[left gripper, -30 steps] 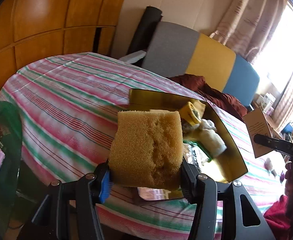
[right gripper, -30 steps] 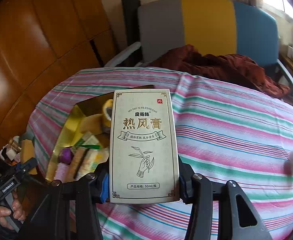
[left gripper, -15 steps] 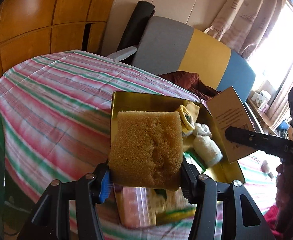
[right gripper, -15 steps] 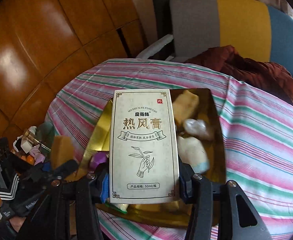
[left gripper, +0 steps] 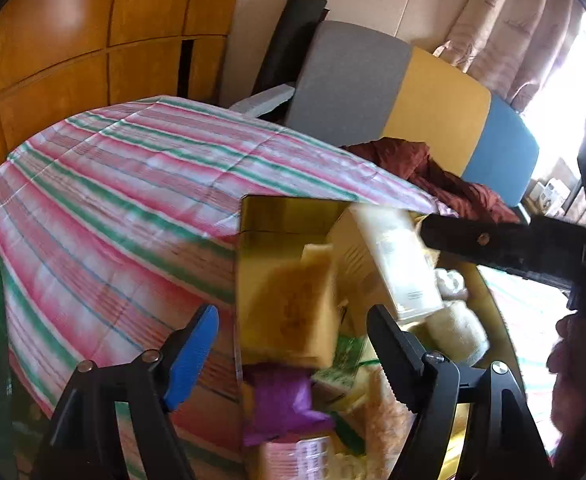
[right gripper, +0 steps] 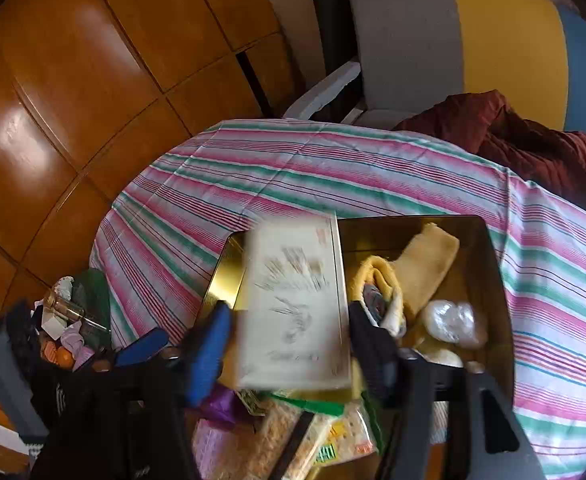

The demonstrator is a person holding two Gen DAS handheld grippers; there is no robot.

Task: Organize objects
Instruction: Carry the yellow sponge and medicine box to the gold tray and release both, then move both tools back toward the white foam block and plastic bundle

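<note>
Sponge (left gripper: 293, 312) shows from the left wrist; carton (right gripper: 297, 304) from both.

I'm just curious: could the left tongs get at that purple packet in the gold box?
Probably yes: the left tongs are open just above the purple packet, with only the yellow sponge dropping beside it.

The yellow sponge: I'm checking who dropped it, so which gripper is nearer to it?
Left. The yellow sponge sits just ahead of the open left gripper, over the gold tin. The right gripper, also open, is by the white box.
</note>
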